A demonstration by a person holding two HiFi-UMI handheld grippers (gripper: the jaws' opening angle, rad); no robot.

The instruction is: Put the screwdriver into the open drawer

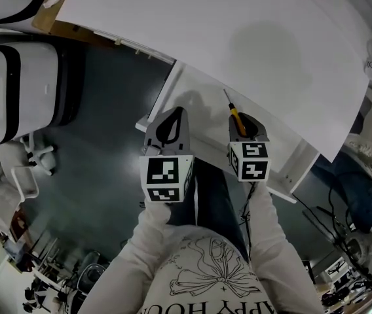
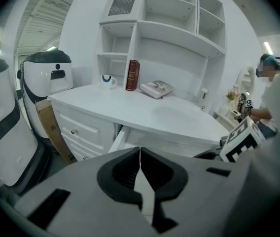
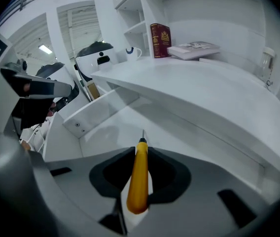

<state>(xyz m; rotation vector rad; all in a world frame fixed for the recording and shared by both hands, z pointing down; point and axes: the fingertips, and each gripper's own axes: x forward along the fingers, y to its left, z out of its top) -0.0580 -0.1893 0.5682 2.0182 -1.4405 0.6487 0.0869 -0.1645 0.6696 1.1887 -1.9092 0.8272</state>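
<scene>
Right claw (image 3: 140, 154) pinching yellow-handled screwdriver (image 3: 138, 181), tip out over open drawer (image 3: 115, 127). Left claw (image 2: 140, 157) pressed together, empty, facing white tabletop (image 2: 145, 110).

Glossy plastic screwdriver (image 3: 139, 179), smooth drawer (image 3: 109, 132)

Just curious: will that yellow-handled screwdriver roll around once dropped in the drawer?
Probably: the screwdriver has a smooth round handle, and the drawer floor looks flat. Seems stiff and light, held by the right gripper alone.
</scene>
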